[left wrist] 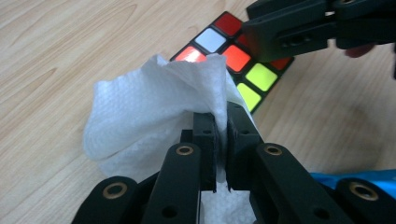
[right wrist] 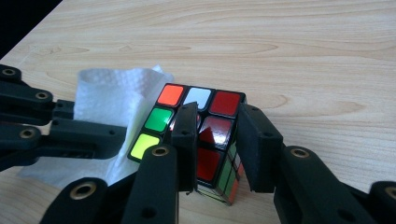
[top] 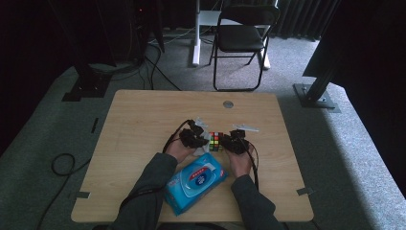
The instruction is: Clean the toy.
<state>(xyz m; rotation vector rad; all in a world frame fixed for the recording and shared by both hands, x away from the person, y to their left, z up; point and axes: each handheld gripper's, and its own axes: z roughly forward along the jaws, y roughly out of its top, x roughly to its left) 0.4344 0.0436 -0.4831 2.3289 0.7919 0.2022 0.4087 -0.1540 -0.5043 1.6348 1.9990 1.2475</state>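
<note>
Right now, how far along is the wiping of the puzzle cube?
Done: a white wipe is out of the blue pack. In hand: the right gripper clamps the cube on the table, while the left gripper presses the wipe to its side. Left: the coloured top looks unwiped.

The surface (right wrist: 303, 51) is pale wood-look board, smooth and matt, with a flowing grain pattern. The puzzle cube (right wrist: 205, 135) is hard plastic: black body, glossy coloured stickers that catch the light. The white wipe (left wrist: 149, 107) is soft, paper-like cloth with a fine embossed, dimpled texture, crumpled into folds. The left gripper (left wrist: 222, 135) and right gripper (right wrist: 217, 149) are matt black plastic with brass-coloured metal rivets at the joints; the fingers (right wrist: 184, 140) look slightly rough. Near the front edge, the wipes pack (top: 196, 182) is glossy blue plastic film. The floor (top: 354, 143) is rough grey carpet.
</note>
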